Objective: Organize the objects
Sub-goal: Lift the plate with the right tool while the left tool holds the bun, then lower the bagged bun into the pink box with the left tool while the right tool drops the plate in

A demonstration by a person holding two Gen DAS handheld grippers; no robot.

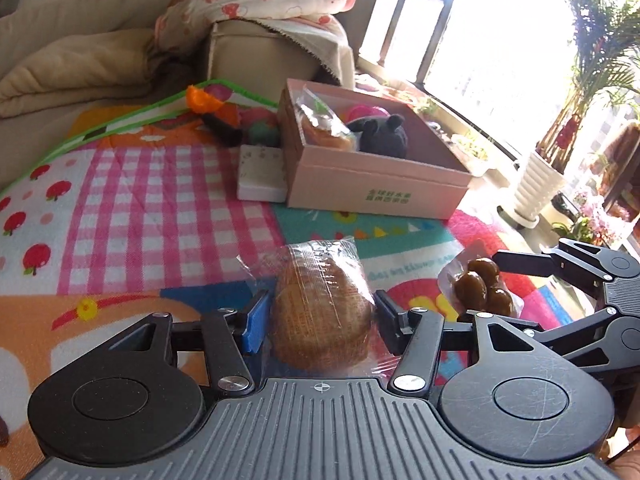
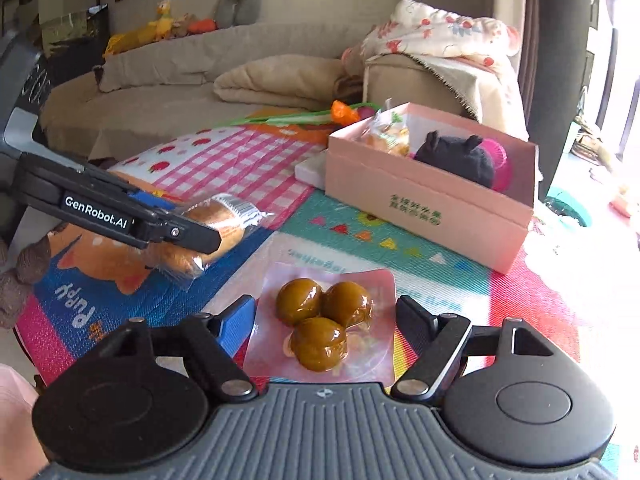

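On play mat: left claw (image 1: pixel 318 312) clamps wrapped bun (image 1: pixel 320 312); right claw (image 2: pixel 324 320) open around egg packet (image 2: pixel 320 320), pads clear. Close squarely before lifting toward pink box (image 2: pixel 424 200).

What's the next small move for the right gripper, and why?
Probably close the right gripper on the pouch of brown balls: it already lies between the open fingers, unpinched. The left gripper holds the wrapped bread, and the pink box waits ahead.
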